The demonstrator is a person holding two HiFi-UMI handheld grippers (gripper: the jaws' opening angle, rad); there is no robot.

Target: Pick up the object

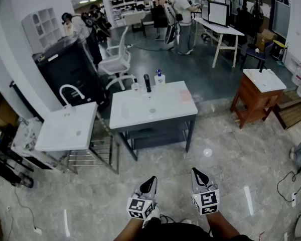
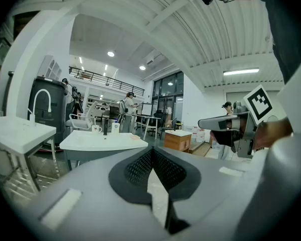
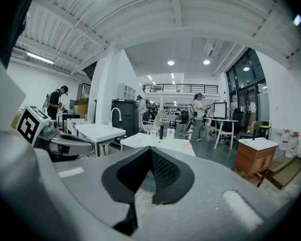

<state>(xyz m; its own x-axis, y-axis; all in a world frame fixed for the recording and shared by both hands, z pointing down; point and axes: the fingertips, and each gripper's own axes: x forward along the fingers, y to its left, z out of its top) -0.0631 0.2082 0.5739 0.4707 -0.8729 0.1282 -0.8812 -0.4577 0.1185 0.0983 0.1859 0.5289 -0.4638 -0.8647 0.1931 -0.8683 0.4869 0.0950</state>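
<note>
Both grippers are held low and close to me, over the marble floor, well short of the white sink table [image 1: 140,115]. On that table's far edge stand a black faucet [image 1: 147,83], a white soap bottle with a blue top [image 1: 160,78] and a small white cup [image 1: 135,87]. A pale pink flat item [image 1: 185,95] lies on its right side. My left gripper [image 1: 150,181] is shut with nothing between its pads [image 2: 151,153]. My right gripper [image 1: 197,173] is also shut and empty [image 3: 150,150]. In the left gripper view the table [image 2: 103,140] is ahead.
A second white sink [image 1: 65,127] with a curved white faucet stands at the left beside a wire rack. A wooden cabinet [image 1: 256,97] stands at the right. A white chair [image 1: 115,59] and a black unit [image 1: 70,69] are behind the table. People stand at desks far back. Cables lie at the right.
</note>
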